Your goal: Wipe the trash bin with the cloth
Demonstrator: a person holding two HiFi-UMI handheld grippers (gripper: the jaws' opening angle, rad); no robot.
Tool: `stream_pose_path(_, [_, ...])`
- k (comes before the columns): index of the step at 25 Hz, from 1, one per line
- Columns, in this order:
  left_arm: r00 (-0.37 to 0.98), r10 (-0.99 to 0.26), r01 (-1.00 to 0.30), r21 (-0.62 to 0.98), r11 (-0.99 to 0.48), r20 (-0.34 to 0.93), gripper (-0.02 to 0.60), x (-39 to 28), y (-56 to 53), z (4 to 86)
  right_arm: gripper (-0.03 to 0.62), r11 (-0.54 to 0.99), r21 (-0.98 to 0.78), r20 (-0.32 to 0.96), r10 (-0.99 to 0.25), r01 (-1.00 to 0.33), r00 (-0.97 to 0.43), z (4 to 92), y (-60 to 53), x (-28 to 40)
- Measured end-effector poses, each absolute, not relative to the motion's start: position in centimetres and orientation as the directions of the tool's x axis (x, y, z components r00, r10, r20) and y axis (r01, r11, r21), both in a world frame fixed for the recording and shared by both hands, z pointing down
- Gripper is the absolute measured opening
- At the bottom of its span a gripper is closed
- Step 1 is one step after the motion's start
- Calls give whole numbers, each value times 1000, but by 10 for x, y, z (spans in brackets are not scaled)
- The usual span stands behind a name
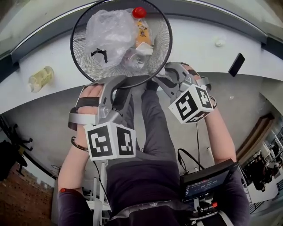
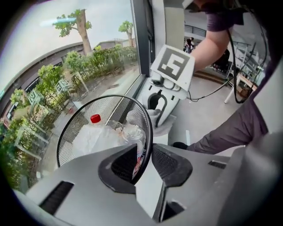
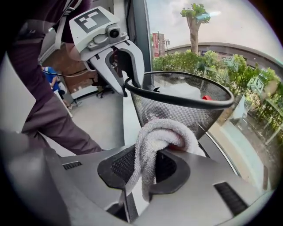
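Two hand-held grippers pointed steeply down at the near side of the trash bin, both forearms stretched forward from the body. The left gripper had its jaws pinched on the bin's rim, the black hoop running between the ribbed pads. The right gripper was rolled over to one side, its jaws clamped on a folded cloth whose bunched end pressed against the outer mesh wall just ahead of its tips.

From the head view the cloth was almost wholly hidden under the right gripper, and the bin's base could not be seen. The bin was a round, flaring basket of fine black wire mesh. Beyond the left gripper's jaws it held a crumpled clear plastic bag and a red cap. The cloth was pale looped terry, soft and thick.
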State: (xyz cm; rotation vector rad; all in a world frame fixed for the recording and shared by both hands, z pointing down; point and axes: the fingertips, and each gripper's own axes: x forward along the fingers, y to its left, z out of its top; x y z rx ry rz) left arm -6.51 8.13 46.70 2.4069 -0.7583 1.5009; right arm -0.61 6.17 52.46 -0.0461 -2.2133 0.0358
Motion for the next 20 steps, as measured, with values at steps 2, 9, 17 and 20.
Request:
stream_pose_path(2, [352,-319,-531,-93,-842,880,101,-64,81,468,91,995,-76,782,99,63,-616,523,81,-16])
stream_pose_path(9, [535,-269,-351,-79,-933,801,103,-50,96,423,92,997,-66,792,75,37,-606,524,66,-1])
stream_pose_path(17, [315,-264,-122,-237,-964,912,121,-88,84,475,92,959,175,779,-273,-222,-565,489,-68,32])
stream_pose_path(20, [302,-275,-108,-253,-961,913,80,-80,81,481,92,971,210,788,-240,-119,-568,490,-73,17])
